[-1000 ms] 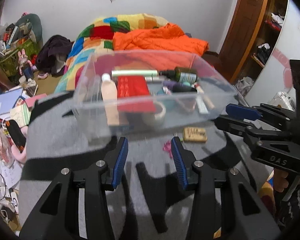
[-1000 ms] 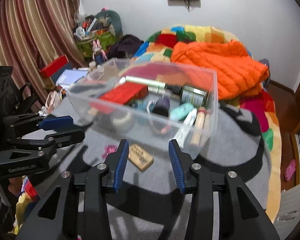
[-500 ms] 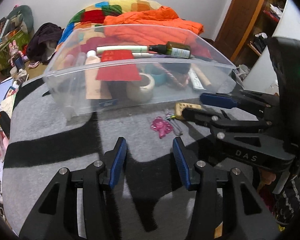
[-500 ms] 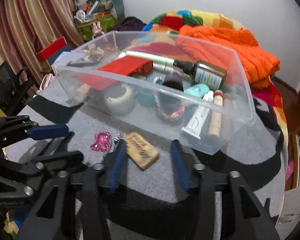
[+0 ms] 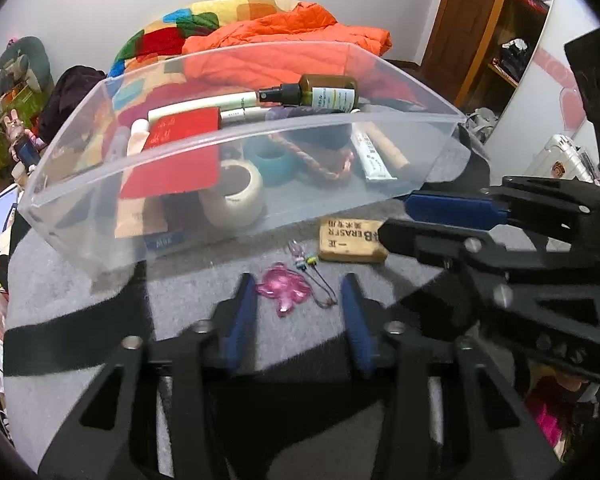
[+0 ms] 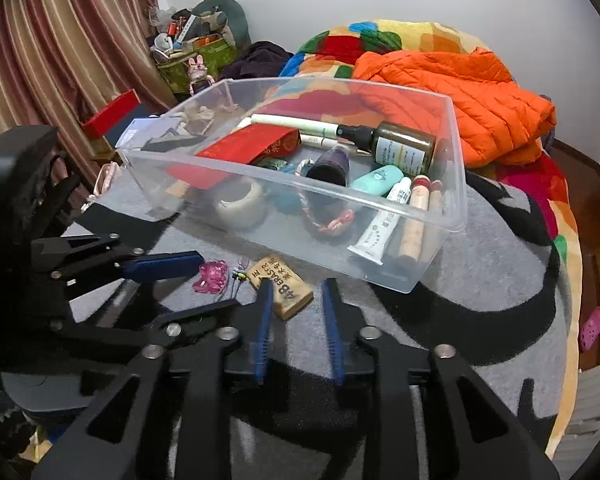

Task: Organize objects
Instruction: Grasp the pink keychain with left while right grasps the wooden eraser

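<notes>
A clear plastic bin (image 5: 100, 240) (image 6: 456, 184) stands on the grey-and-black cloth, holding a red packet, tubes, a spray bottle, tape rolls and a braided cord. In front of it lie a pink charm (image 5: 286, 290) (image 6: 211, 277) and a tan eraser (image 5: 350, 240) (image 6: 286, 286). My left gripper (image 5: 298, 292) is open, its fingers either side of the pink charm. My right gripper (image 6: 298, 296) is open, low over the eraser, which sits between its fingertips. Each gripper shows in the other's view, the right one (image 5: 412, 216) and the left one (image 6: 216, 280).
Behind the bin is a bed with a patchwork quilt (image 6: 380, 40) and an orange jacket (image 6: 460, 92). Clutter and a striped curtain (image 6: 60, 60) stand at the left; a wooden door and shelves (image 5: 496, 40) stand to the right.
Both grippers have moved forward and down toward the cloth. The left one now brackets the pink charm, the right one the eraser. Both stay open.
</notes>
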A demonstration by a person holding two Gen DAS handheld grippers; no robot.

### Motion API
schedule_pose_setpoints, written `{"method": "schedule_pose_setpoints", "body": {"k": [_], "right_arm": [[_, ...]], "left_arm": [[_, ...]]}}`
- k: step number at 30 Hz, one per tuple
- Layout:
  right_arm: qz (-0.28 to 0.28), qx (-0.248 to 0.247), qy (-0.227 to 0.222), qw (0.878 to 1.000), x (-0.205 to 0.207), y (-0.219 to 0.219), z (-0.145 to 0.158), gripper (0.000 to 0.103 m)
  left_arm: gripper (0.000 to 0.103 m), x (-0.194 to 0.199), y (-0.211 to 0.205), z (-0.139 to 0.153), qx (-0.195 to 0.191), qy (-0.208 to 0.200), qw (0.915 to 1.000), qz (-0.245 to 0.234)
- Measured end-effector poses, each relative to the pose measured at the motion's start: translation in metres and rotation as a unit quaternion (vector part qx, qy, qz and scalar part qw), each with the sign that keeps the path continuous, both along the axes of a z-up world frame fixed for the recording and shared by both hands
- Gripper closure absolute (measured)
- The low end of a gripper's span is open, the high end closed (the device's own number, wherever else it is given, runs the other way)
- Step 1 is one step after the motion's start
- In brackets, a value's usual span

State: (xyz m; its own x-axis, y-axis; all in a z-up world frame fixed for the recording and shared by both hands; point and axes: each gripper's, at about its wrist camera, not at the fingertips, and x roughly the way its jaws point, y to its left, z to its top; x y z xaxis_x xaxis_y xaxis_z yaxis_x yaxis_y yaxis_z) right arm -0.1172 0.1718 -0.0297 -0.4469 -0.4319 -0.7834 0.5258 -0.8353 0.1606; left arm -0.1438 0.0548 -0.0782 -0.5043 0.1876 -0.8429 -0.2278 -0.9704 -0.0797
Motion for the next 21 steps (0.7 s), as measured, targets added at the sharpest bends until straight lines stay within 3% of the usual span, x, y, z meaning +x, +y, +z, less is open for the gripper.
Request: {"method": "schedule_pose_setpoints", "body": {"k": [1, 4, 12, 16, 21], "right_arm": [[0.001, 0.002, 0.003, 1.0, 0.001, -0.001, 0.0, 0.065], [0.009, 0.01, 0.008, 1.0, 0.001, -0.004, -0.001, 0.059], [0.029, 0.052, 0.015, 0.998, -0.003, -0.024, -0.017, 0.059], [0.038, 0.064, 0.026, 0.997, 0.002, -0.031, -0.019, 0.077], [0.034, 0.052, 0.034, 0.997, 0.012, -0.029, -0.013, 0.078]], "left_arm": [[0.076, -0.001, -0.001, 0.0, 0.006, -0.002, 1.0, -0.002], [0.076, 0.001, -0.008, 0.0, 0.023, 0.0, 0.9997, 0.004], [0.076, 0.019, -0.037, 0.003, 0.038, 0.007, 0.9986, 0.036], [0.076, 0.028, -0.05, 0.008, 0.048, 0.012, 0.9975, 0.051], [0.076, 0.036, -0.059, 0.024, 0.065, 0.032, 0.9954, 0.062]]}}
